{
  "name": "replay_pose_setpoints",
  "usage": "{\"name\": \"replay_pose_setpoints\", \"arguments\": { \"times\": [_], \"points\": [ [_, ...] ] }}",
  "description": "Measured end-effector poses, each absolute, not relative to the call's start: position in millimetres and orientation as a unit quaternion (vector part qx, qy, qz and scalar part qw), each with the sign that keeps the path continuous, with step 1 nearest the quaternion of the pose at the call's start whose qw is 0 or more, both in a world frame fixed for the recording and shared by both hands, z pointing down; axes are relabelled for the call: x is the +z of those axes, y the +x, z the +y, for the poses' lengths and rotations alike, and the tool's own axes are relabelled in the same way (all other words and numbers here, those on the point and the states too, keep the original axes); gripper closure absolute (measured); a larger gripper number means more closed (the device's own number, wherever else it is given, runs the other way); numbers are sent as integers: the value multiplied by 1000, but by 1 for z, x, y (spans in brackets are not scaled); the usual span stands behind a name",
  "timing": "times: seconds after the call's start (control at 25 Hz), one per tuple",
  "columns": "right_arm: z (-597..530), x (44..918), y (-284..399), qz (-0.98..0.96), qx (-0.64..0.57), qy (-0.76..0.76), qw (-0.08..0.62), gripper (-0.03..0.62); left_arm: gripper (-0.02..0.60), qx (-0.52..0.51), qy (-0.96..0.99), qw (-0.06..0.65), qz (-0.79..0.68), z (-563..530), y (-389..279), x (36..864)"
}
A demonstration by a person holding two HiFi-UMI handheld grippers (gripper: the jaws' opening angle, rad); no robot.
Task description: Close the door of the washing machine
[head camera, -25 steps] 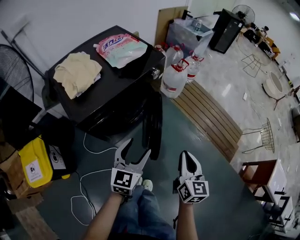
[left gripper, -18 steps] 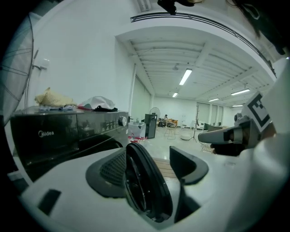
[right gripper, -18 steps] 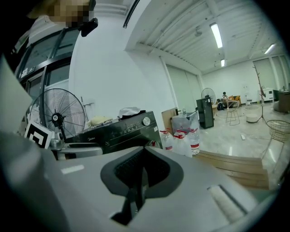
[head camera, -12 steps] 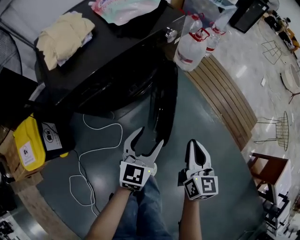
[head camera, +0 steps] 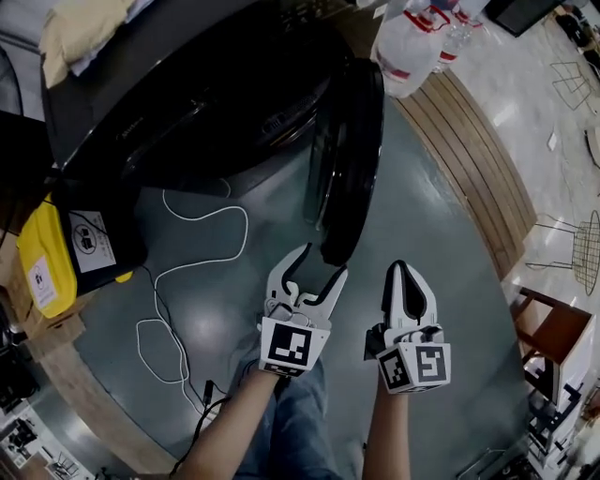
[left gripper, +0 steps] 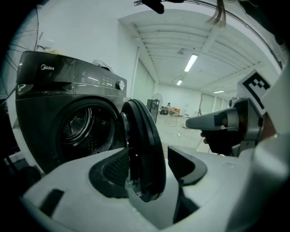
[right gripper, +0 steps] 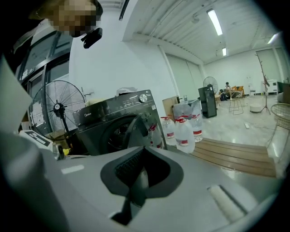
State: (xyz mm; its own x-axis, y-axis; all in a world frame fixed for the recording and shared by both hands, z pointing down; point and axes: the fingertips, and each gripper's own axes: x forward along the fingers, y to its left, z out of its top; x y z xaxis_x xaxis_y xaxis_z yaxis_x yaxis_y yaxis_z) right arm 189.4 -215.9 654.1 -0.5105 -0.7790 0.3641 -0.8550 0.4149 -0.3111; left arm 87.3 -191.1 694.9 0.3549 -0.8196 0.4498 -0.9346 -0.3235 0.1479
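Note:
The dark front-loading washing machine (head camera: 187,84) stands at the top of the head view with its round door (head camera: 352,159) swung wide open, edge toward me. My left gripper (head camera: 321,264) sits just below the door's lower edge. Its jaws are wide and closing. In the left gripper view the door's rim (left gripper: 145,149) shows between the two jaws, with the drum (left gripper: 81,129) behind it; I see no pad pressing on the rim. My right gripper (head camera: 405,270) hovers to the right of the door, shut and empty, and also shows as the right gripper (left gripper: 226,122) in the left gripper view.
A yellow container (head camera: 61,258) and a loose white cable (head camera: 187,272) lie on the floor left of the machine. Large water bottles (head camera: 412,47) and a slatted wooden platform (head camera: 478,150) stand to the right. A beige cloth (head camera: 80,28) lies on the machine's top. A fan (right gripper: 56,108) stands beside the machine.
Both grippers have sunk and come closer to the door's lower edge, the left one now right beneath it. The door has not moved.

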Motion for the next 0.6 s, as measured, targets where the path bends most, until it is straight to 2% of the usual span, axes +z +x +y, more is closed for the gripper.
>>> {"name": "replay_pose_setpoints", "arguments": {
  "times": [0.2,0.28,0.6],
  "points": [
    [-214,665,198,-834,239,489,86,581,352,163,790,195,-558,-191,104,713],
    [-212,667,201,-834,241,488,86,580,392,166,782,198,-567,-192,108,720],
    [-206,678,200,-830,253,490,85,580,407,182,783,201,-561,-202,123,735]
  ]
}}
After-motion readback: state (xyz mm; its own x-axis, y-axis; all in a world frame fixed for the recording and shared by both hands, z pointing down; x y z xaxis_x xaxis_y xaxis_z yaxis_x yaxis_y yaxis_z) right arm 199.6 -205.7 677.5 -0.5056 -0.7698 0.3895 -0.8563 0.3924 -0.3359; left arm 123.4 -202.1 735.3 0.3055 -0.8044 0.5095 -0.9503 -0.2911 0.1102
